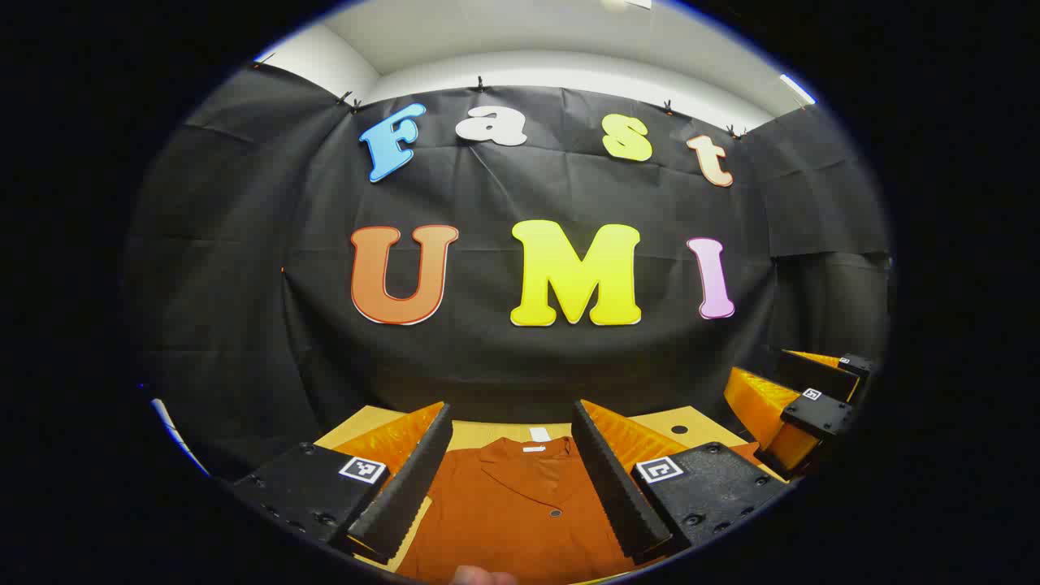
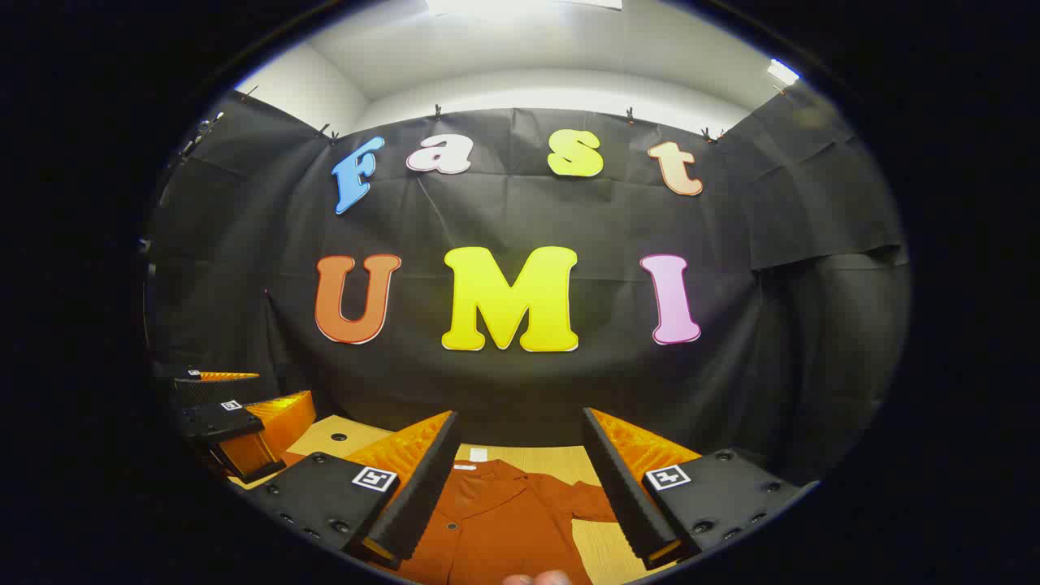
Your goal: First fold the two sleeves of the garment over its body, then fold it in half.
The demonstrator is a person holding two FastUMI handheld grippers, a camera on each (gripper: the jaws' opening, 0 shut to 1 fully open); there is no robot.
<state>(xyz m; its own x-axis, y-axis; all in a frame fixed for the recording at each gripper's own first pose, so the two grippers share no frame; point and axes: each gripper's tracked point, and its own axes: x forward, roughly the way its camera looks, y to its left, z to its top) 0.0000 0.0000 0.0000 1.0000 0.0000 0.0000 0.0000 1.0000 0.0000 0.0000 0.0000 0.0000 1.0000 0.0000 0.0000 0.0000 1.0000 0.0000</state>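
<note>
A rust-orange buttoned garment (image 1: pixel 520 512) lies flat on a light wooden table (image 1: pixel 691 421), collar toward the far wall. In the left gripper view my left gripper (image 1: pixel 510 418) hovers above its collar, open with nothing between the fingers. The right gripper (image 1: pixel 800 406) shows off to the right there. In the right gripper view the garment (image 2: pixel 496 520) lies below my right gripper (image 2: pixel 520 426), which is open and holds nothing; one short sleeve (image 2: pixel 589 502) spreads to the right. The left gripper (image 2: pixel 236 418) shows at the left.
The black cloth wall stands close behind the table's far edge. A white tag (image 1: pixel 539 435) lies on the table just beyond the collar. A small dark hole (image 1: pixel 679 429) marks the tabletop at the right. A fingertip (image 2: pixel 536 578) shows at the bottom edge.
</note>
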